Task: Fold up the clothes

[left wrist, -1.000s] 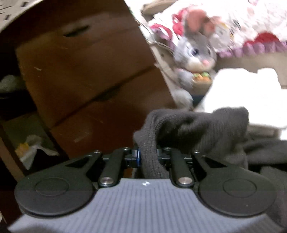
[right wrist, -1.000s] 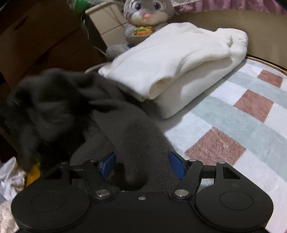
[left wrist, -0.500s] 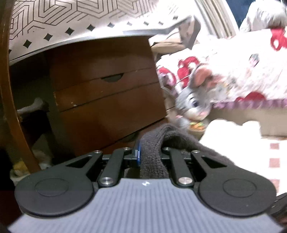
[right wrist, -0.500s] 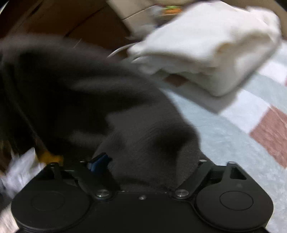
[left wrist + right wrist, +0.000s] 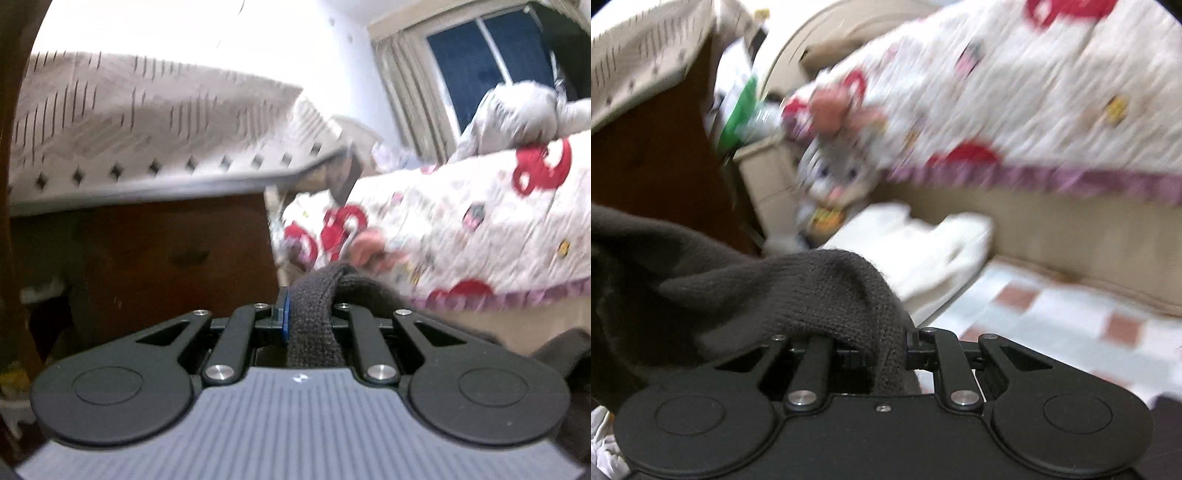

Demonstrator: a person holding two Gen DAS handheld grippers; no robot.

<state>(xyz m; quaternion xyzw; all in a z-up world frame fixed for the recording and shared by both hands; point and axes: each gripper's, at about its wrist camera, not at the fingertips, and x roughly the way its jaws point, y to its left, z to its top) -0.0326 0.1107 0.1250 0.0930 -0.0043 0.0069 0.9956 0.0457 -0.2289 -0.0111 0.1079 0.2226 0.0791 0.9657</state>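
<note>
Left gripper (image 5: pixel 312 321) clamped on ribbed edge of dark knit garment (image 5: pixel 757 291) — held off floor. Right gripper (image 5: pixel 886 350) closing on same garment, fabric bunched between jaws — folded white garment (image 5: pixel 923 251) lay beyond.

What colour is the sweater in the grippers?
Dark grey sweater, clearest in the right wrist view.

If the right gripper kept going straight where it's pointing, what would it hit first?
Probably the folded white garment on the checked mat, though blur leaves depth unclear. The right gripper is closing on the dark knit garment bunched just ahead of its fingers.
</note>
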